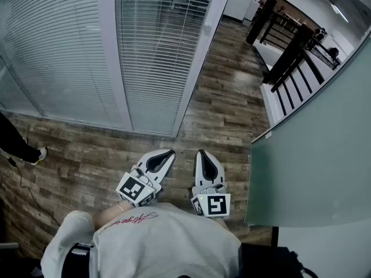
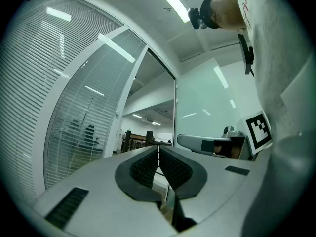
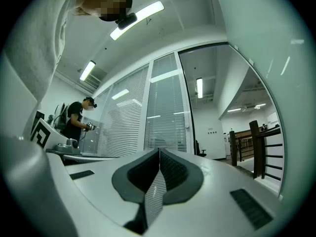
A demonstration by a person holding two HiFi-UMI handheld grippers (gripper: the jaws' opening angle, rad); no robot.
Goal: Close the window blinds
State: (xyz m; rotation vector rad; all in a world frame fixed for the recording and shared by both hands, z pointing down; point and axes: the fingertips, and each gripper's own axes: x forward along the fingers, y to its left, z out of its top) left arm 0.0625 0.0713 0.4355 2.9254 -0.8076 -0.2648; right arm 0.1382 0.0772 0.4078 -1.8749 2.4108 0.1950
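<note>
Facing the blinds point(image 1: 156, 57), not started.
I hold left tongs point(image 1: 165, 155) and right tongs point(image 1: 201, 154) pressed together, empty, near my body, since the blinds seem far.

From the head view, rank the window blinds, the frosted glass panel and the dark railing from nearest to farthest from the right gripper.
1. The frosted glass panel, close beside the right gripper, on its right.
2. The window blinds, ahead and to the left.
3. The dark railing, far ahead on the right.
</note>
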